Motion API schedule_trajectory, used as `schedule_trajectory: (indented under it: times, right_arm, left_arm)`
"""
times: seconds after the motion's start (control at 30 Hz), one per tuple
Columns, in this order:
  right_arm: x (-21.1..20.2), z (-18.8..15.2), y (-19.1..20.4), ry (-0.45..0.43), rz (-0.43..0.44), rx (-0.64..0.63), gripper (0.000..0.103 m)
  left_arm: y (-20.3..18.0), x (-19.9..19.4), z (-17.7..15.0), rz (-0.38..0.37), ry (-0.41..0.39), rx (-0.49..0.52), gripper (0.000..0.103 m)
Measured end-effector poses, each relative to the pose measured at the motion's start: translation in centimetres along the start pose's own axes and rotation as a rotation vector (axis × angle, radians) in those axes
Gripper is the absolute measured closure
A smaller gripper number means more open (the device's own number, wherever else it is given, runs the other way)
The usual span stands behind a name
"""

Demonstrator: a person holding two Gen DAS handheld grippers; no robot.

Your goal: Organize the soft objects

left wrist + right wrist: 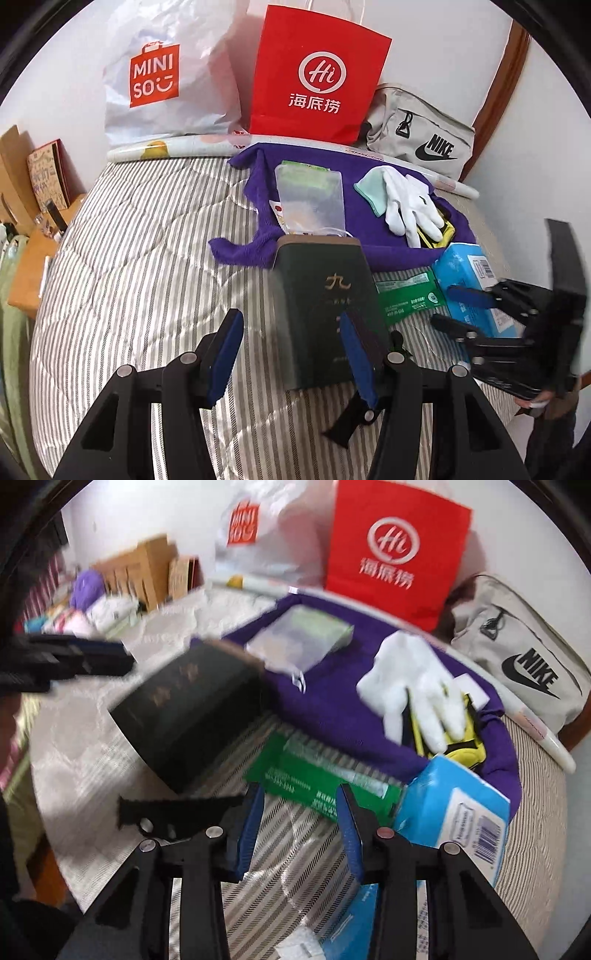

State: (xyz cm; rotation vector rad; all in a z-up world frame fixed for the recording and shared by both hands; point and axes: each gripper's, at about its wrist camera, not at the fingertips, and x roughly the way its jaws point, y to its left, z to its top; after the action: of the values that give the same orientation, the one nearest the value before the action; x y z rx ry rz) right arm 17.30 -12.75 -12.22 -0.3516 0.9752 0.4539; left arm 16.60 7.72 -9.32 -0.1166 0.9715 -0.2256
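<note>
A purple cloth (255,177) (369,638) lies on the striped bed, with white gloves (410,203) (417,694), a mint cloth (369,190) and a clear packet (310,195) (295,638) on it. A dark green box (325,310) (192,716) stands in front. My left gripper (290,325) is open, its fingers either side of the box's near end. My right gripper (301,794) (447,306) is open and empty, pointing at a green packet (406,299) (325,786) next to a blue tissue pack (469,273) (454,805).
A white Miniso bag (162,85), a red paper bag (317,74) (395,554) and a grey Nike pouch (421,144) (517,653) stand against the wall. A rolled sheet (184,147) lies behind the cloth. Cardboard and a wooden shelf (33,258) are on the left.
</note>
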Motion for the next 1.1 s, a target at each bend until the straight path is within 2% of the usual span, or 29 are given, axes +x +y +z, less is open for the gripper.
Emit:
schedule_trajectory:
  times: [0.27,0.37,0.43,0.5,0.6,0.67,0.93,1.03,1.1]
  right_arm:
    - [3.8,-0.5,1.4,0.135,-0.099,-0.134,0.064]
    - [4.0,-0.4,1.1,0.133,-0.090,-0.124,0.067]
    - [4.0,-0.3,0.8,0.132,-0.072,-0.115,0.074]
    - [4.1,-0.3,0.8,0.131,-0.053,-0.118,0.093]
    - [4.0,-0.4,1.3,0.129,-0.075,-0.141,0.102]
    - [3.3,-0.5,1.4,0.114,-0.074,-0.129,0.103]
    - [-0.4,-0.3,2.5,0.026,0.021,-0.072,0.103]
    - [-0.3,-0.4,2.9,0.017,-0.039,-0.121,0.103]
    - [0.7,-0.5,2.8,0.054,-0.059,-0.130,0.102]
  left_arm:
    - [0.6,0.2,-0.5,-0.030,-0.004,0.012,0.051]
    - [0.9,0.5,-0.7,-0.040,0.001,0.006,0.051]
    - [1.1,0.7,-0.9,-0.042,0.008,0.000,0.051]
    - [1.2,0.9,-1.2,-0.041,0.016,-0.006,0.051]
    - [1.5,0.9,-1.7,-0.042,0.022,-0.015,0.051]
    - [1.6,0.9,-2.0,-0.040,0.027,-0.022,0.051]
    - [1.7,-0.2,-3.1,-0.056,0.020,-0.041,0.051]
    - [1.7,-0.7,-3.2,-0.057,0.012,-0.046,0.051]
    - [1.9,-0.9,-3.4,-0.066,0.008,-0.053,0.051]
